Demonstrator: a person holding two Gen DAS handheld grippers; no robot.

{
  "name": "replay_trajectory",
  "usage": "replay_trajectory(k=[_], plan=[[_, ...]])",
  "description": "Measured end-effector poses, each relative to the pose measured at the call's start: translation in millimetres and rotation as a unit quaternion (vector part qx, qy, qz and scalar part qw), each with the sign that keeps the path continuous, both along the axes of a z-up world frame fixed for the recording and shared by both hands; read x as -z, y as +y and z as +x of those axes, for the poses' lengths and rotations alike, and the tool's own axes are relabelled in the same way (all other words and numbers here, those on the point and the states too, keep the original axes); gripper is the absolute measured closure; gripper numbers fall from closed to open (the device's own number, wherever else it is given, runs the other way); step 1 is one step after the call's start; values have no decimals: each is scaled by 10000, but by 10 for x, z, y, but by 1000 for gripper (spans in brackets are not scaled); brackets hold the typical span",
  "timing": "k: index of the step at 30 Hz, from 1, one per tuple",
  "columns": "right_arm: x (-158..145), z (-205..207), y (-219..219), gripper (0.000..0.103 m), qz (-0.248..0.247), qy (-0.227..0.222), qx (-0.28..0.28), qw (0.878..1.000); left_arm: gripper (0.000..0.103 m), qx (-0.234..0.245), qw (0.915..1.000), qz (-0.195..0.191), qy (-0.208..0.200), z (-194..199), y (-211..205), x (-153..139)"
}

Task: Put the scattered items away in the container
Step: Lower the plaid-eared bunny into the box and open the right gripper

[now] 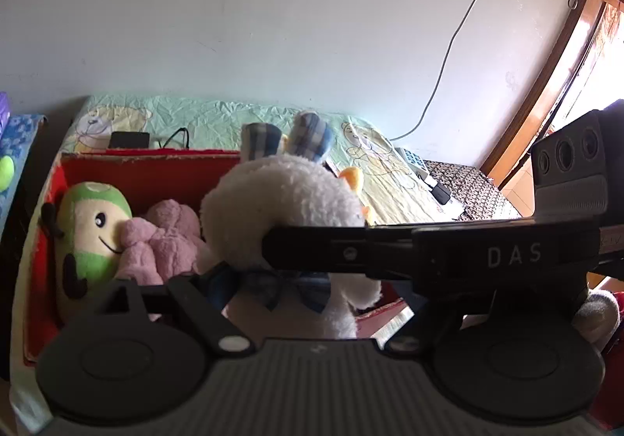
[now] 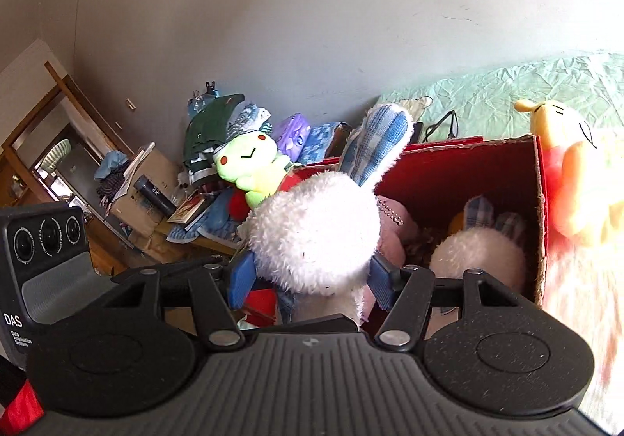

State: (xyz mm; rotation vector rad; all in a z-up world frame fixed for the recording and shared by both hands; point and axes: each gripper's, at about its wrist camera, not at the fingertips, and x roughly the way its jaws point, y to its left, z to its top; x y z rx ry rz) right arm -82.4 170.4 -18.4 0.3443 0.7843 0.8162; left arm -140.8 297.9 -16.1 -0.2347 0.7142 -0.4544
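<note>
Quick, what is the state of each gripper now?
Left gripper: cannot be told; a white plush rabbit sits at its fingers.
Right gripper: closed on a white plush rabbit.

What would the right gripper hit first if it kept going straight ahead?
The right gripper is shut on the white bunny, so that leads. Straight on, the bunny would probably meet the pink plush inside the red box, though depth is unclear.

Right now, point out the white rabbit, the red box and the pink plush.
white rabbit [image 2: 316,229]: right wrist view, on its fluffy head.
red box [image 2: 468,171]: right wrist view, on the inner back wall.
pink plush [image 1: 163,237]: left wrist view, on its body.
</note>
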Motion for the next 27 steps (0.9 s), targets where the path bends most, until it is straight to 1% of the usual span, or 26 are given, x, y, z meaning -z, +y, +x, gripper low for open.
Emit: replay_trajectory(k=[3, 5, 8, 11, 12, 13, 15, 16, 19, 21, 24, 26, 27], plan=[[81, 194, -63, 40, 35, 268, 155, 9995, 20, -79, 9997, -158, 194, 187, -24, 84], [118, 329, -80, 40, 48, 399, 239, 9989, 20, -151, 9995, -149, 245, 287, -45, 125], [179, 437, -17, 41, -154, 432, 295, 9985, 21, -245, 9988, -97, 420, 471, -43, 222], [244, 493, 49, 41, -527, 475, 416, 9966, 21, -235, 9978, -57, 622, 596, -39, 316], [274, 511, 70, 41, -644, 515, 438, 9956, 21, -195, 9977, -38, 653, 609, -52, 335], [310, 544, 66, 41, -672, 591, 410, 9951, 20, -173, 9976, 24, 670, 619, -73, 355], [351, 585, 85, 41, -640, 736, 359, 9946, 20, -128, 9976, 141, 659, 616, -108, 383], [353, 596, 101, 40, -700, 764, 320, 9941, 20, -110, 9975, 153, 688, 620, -111, 405], [342, 616, 153, 40, -979, 756, 134, 9922, 19, -54, 9965, 71, 826, 630, -89, 456], [368, 635, 203, 40, -1191, 758, 10, 9900, 16, 0, 9962, -19, 876, 622, -83, 479], [404, 668, 240, 38, -1306, 784, -71, 9883, 15, 88, 9962, 139, 858, 628, -114, 493], [397, 675, 225, 38, -1284, 777, 8, 9887, 16, 118, 9964, 117, 836, 640, -107, 472], [360, 658, 206, 38, -1267, 703, 60, 9894, 16, 116, 9965, 91, 820, 639, -91, 455]])
